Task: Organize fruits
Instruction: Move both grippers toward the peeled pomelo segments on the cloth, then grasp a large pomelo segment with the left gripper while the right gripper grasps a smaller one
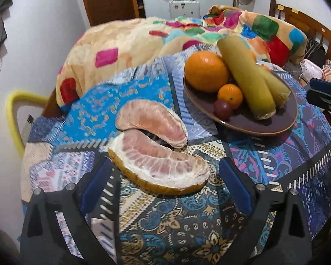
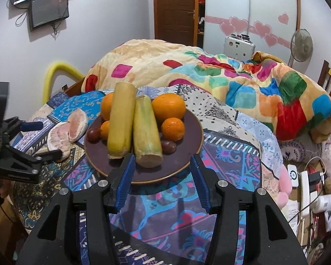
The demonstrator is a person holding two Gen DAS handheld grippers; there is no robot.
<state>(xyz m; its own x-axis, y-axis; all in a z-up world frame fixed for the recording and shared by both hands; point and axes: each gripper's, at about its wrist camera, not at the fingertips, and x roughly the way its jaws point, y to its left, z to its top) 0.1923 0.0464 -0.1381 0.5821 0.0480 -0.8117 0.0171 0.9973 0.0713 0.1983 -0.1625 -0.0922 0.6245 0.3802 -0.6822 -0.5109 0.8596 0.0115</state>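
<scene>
The left gripper (image 1: 165, 172) is hovering with jaws spread wide around the nearer pomelo wedge (image 1: 160, 165) on the patterned cloth (image 1: 165, 220), beside the plate (image 1: 282, 121). The flesh is likely soft and fragile; grasping across the firm rind is advisable. The right gripper (image 2: 163, 165) is standing partly open and empty.

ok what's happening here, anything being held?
Nothing is held. The left tongs stand wide open around the nearer of two pomelo wedges on the patterned cloth, not gripping it. The right tongs are open and empty at the near rim of the brown plate, which carries oranges, two long yellow-green pieces and small dark fruits.
</scene>
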